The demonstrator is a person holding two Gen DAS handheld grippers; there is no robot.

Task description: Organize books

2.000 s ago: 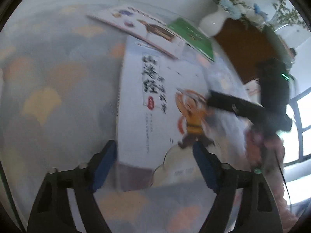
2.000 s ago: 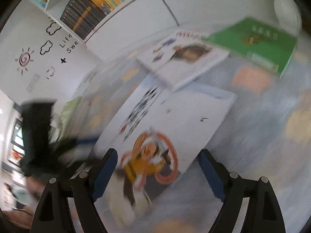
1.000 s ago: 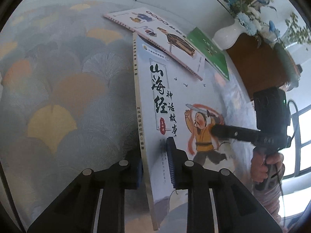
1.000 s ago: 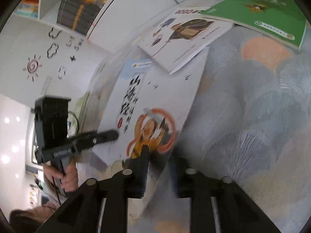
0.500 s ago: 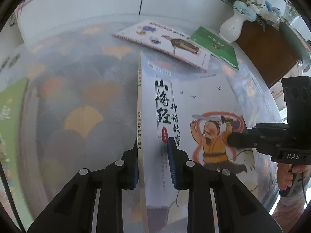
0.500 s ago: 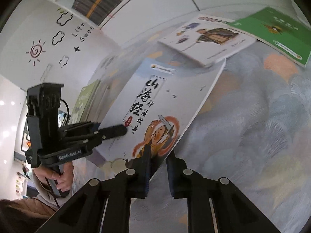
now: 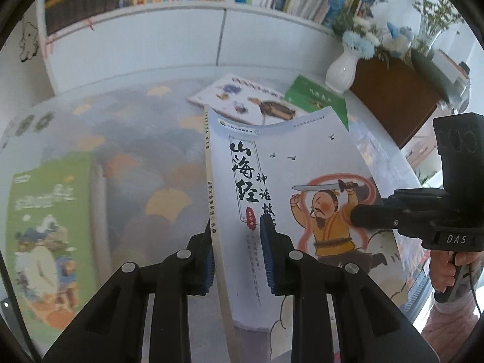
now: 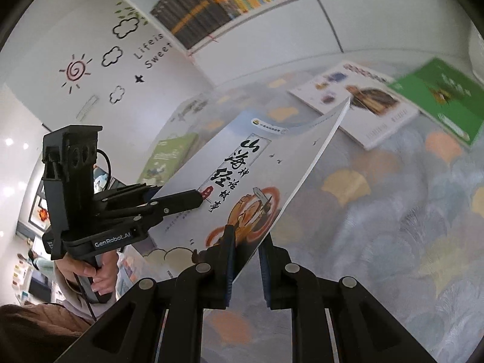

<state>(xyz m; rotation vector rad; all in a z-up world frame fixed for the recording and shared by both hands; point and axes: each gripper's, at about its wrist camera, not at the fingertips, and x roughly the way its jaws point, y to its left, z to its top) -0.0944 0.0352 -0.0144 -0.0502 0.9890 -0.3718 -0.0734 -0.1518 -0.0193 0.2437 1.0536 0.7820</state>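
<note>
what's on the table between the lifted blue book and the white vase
In the left wrist view, a white picture book and a green book lie flat between the held blue book and the vase.

The black left gripper with blue-padded fingers (image 7: 237, 251) points steeply downward, its jaws clamped on the spine edge of a pale blue picture book (image 7: 290, 187). The black right gripper with blue-padded fingers (image 8: 246, 267) is clamped on that book's opposite edge, its body tilted. A bare hand (image 8: 90, 275) wraps the left gripper's handle; another hand (image 7: 447, 275) grips the right gripper's handle.
</note>
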